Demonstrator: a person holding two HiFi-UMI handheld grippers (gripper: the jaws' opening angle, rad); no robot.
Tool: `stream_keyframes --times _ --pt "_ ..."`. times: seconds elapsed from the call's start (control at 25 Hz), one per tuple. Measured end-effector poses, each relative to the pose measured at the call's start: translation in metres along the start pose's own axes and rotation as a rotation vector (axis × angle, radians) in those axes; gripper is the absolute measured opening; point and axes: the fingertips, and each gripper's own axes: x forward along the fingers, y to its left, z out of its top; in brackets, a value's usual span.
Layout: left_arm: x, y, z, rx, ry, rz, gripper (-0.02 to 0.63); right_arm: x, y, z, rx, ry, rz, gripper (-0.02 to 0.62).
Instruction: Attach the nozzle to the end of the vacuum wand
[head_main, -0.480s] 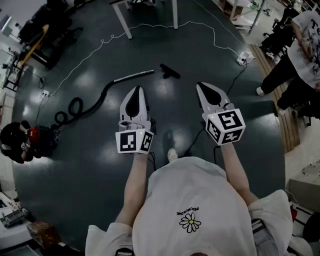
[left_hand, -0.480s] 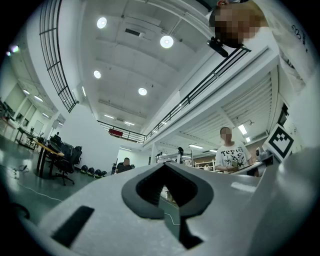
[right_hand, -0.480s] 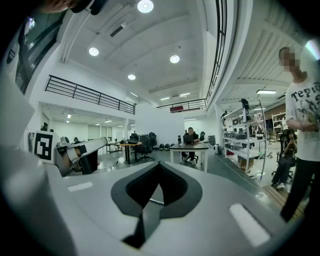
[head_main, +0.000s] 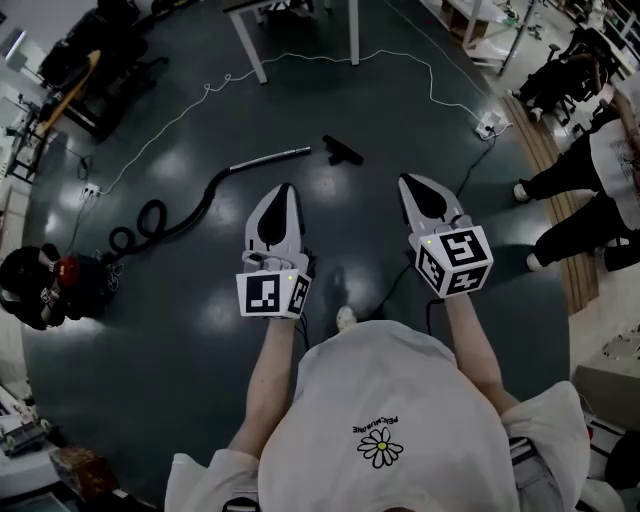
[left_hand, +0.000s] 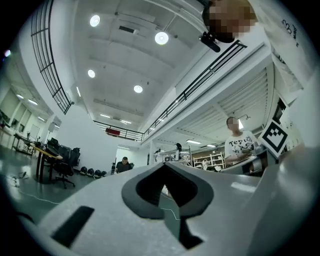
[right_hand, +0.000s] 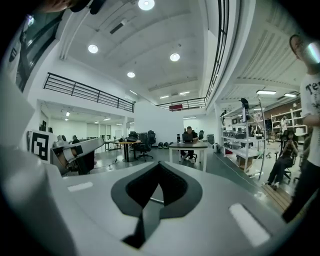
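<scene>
On the dark floor (head_main: 200, 330), well ahead of the left gripper (head_main: 284, 190) and right gripper (head_main: 408, 182): black nozzle (head_main: 342, 150), just beside the vacuum wand (head_main: 270, 155), not joined. Both sets of fingers clenched, grasping nothing.

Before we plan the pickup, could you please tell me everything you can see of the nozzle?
The nozzle is a small black piece, apparently plastic and roughly T-shaped, with a wide head and a short neck. It lies flat on the dark floor, just right of the wand's silvery free end, with a gap between them. Only the floor touches it. The left gripper and right gripper are shut, empty and short of it.
</scene>
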Motion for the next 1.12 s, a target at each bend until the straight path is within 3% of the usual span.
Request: stream_keyframes --times 0.2,0.36,0.56,0.72,0.92,1.12 --pt "-0.005 0.020 -0.008 0.001 0.023 0.028 0.002 0.010 0.003 -0.001 0.033 -0.007 0.029 0.006" --pt "-0.012 0.048 -0.016 -0.062 0.008 0.088 0.002 0.023 0.010 -0.008 0.021 -0.011 0.023 0.005" --pt "-0.011 0.067 -0.034 -0.079 0.034 0.073 0.002 0.043 0.014 -0.017 -0.045 0.013 0.018 0.005" --pt "0.010 0.089 -0.050 -0.110 0.062 0.077 0.002 0.070 0.000 -0.019 -0.001 0.026 -0.011 0.006" --pt "0.064 0.128 -0.079 -0.113 0.094 0.080 0.002 0.137 -0.031 -0.032 0.032 0.067 -0.012 0.006" --pt "0.159 0.198 -0.114 -0.124 0.122 0.141 0.002 0.256 -0.080 -0.029 -0.044 0.098 0.045 0.005"
